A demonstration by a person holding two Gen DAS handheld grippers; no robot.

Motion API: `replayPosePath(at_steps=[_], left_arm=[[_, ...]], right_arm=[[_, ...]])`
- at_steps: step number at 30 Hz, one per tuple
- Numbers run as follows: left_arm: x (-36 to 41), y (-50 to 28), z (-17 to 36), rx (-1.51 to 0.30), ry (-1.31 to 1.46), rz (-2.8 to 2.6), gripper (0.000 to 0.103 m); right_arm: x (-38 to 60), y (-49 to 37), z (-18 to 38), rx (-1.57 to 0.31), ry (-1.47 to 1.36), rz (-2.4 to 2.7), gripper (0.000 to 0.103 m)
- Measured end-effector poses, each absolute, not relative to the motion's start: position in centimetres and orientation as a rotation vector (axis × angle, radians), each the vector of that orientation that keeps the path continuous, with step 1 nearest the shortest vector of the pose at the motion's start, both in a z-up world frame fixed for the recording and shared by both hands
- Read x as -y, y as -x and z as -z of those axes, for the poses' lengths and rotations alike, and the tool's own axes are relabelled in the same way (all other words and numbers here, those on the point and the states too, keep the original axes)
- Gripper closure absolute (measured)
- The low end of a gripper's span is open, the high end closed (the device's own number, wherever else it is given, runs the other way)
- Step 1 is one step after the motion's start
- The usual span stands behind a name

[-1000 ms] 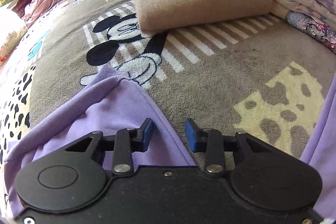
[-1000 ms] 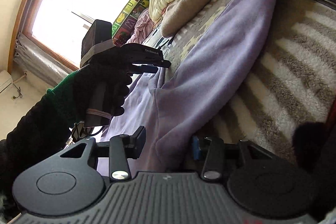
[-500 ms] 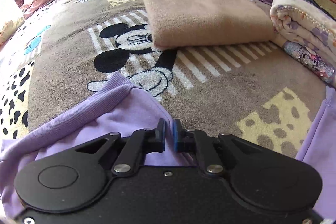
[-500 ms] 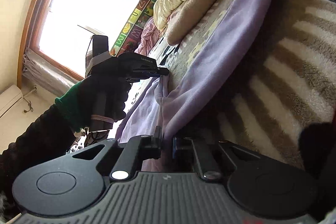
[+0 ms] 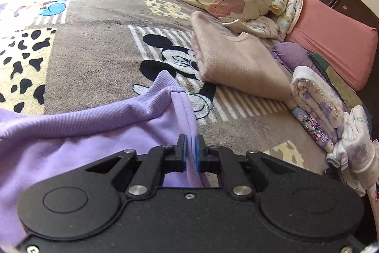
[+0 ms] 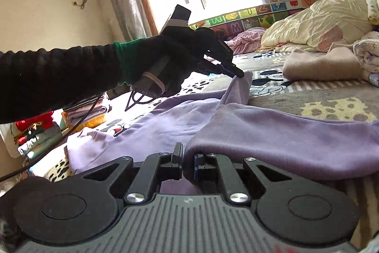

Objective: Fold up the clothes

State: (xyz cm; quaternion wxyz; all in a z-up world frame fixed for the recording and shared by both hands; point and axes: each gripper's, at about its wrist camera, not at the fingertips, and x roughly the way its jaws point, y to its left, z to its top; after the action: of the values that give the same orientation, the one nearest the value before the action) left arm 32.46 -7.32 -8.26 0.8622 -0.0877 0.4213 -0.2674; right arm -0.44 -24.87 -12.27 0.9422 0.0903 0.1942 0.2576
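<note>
At the bottom centre of both wrist views my fingers are pinched nearly together on the soft lilac fleece sweatshirt (image 5: 71, 148) — my left gripper (image 5: 190, 153) clamps a raised fold of its edge, my right gripper (image 6: 188, 164) grips a thicker rolled fold. The garment sprawls across the grey cartoon-mouse plush blanket (image 5: 99, 56), lower left in the left view. A folded beige knit sweater (image 5: 236, 61) lies apart from it, centre right.

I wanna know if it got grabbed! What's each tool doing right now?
Left tool: closed, pinching the edge of the purple sweatshirt.
Right tool: closed, pinching a fold of the same purple sweatshirt.
</note>
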Motion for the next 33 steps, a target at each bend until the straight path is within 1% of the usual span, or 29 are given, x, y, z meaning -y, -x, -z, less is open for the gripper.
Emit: replayPosePath(at_steps=[5,9,12,17,21,22,27,31,33], left_arm=[[4.1,-32.2,10.3,-0.892,0.252,0.533,0.097],[2.8,-32.3,12.2,-0.911,0.278,0.503,0.097],[2.7,-32.2,13.7,-0.915,0.268,0.490,0.097],[3.4,-31.9,12.7,-0.837,0.249,0.535,0.097],[4.5,-32.3,13.2,-0.873,0.161,0.493,0.097],[4.4,-32.3,13.4,-0.881,0.161,0.477,0.097],[3.0,-30.0,11.3,-0.789,0.232,0.449,0.097],[3.6,-30.7,12.5,-0.839,0.151,0.399,0.097],[2.9,-30.4,12.7,-0.840,0.193,0.379,0.097]], right_arm=[[21.4,0.9,12.9,-0.461,-0.019,-0.589,0.092],[20.3,0.9,13.3,-0.477,0.014,-0.627,0.092],[19.7,0.1,14.6,-0.530,0.022,-0.632,0.092],[19.5,0.1,15.2,-0.521,0.025,-0.634,0.092],[19.2,0.6,15.1,-0.501,0.040,-0.629,0.092],[19.1,0.7,15.1,-0.502,0.040,-0.629,0.091],[19.7,0.9,14.8,-0.500,0.008,-0.650,0.091],[19.7,1.0,14.9,-0.509,0.003,-0.650,0.091],[19.9,1.0,14.8,-0.508,-0.007,-0.651,0.091]])
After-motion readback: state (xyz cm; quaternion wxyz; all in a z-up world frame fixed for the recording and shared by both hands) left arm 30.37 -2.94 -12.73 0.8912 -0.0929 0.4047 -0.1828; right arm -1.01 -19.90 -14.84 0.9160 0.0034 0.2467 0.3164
